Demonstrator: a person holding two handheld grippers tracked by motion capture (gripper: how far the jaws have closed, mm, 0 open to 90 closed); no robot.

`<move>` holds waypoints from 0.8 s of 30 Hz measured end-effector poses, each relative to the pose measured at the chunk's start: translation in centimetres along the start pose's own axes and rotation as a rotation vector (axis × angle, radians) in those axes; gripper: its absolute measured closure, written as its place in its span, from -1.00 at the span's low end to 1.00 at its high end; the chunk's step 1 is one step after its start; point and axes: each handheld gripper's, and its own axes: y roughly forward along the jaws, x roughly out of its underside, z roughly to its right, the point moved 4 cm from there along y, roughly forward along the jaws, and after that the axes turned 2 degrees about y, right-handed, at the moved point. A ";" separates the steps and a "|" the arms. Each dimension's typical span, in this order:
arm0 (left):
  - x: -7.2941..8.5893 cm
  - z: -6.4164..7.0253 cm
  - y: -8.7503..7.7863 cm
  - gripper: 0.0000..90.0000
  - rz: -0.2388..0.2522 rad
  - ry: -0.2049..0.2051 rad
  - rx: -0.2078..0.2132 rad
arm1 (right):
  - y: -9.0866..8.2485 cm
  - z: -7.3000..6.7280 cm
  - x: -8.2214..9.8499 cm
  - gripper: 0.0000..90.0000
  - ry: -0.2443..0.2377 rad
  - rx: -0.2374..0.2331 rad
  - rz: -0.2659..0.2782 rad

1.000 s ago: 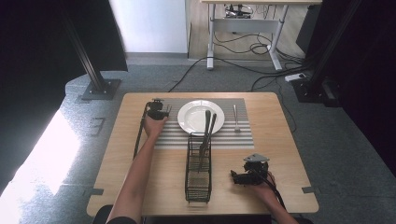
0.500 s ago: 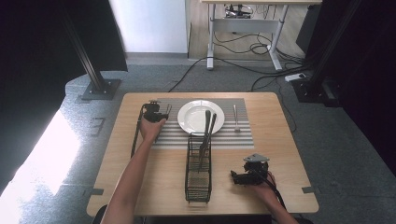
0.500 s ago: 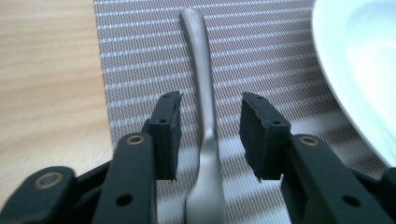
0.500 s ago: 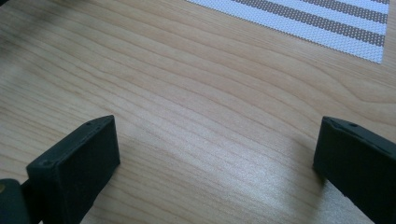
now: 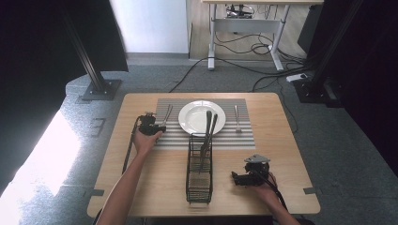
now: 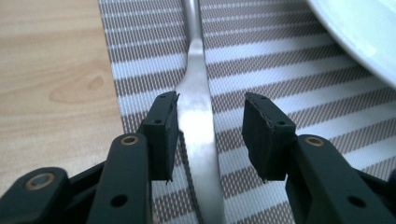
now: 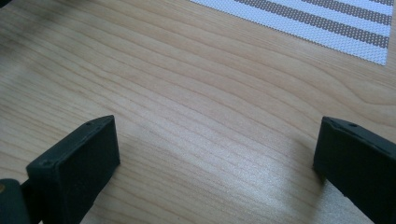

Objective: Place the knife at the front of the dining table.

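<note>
Left gripper fingers were held apart astride a utensil handle, its long axis running up-frame between them; right gripper fingers were spread wide, empty.

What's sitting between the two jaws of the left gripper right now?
In the left gripper view, a silver utensil handle lies on the striped placemat between the open jaws, close to one jaw.

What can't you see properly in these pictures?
- The silver utensil between the left hand-held gripper's jaws: the left gripper view's top edge cuts off its far end, so fork, knife or spoon cannot be told.
- The utensils in the wire caddy: in the high view their lower ends sit behind the mesh, and they are too small to name.
- The plate: cut off by the left gripper view's right edge.
</note>
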 end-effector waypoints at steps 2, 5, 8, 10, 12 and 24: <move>0.1 0.0 0.0 0.24 0.002 0.001 -0.002 | 0.0 0.0 0.0 -0.99 0.000 0.000 0.000; 0.3 0.3 -0.1 0.24 0.001 0.014 -0.003 | 0.0 0.0 0.0 -0.99 0.001 0.000 0.000; 0.4 0.5 -0.1 0.25 0.010 0.019 0.002 | 0.0 0.0 0.0 -0.99 0.000 0.000 0.000; 0.5 0.7 -0.2 0.25 0.006 0.025 0.003 | 0.0 0.0 0.0 -0.99 0.000 0.000 0.000; 0.5 0.9 -0.1 0.25 0.009 0.025 0.007 | 0.0 0.0 0.0 -0.99 0.000 0.000 0.000; 0.7 1.2 -0.2 0.18 0.015 0.028 0.025 | 0.0 0.0 0.0 -0.99 0.000 -0.002 0.000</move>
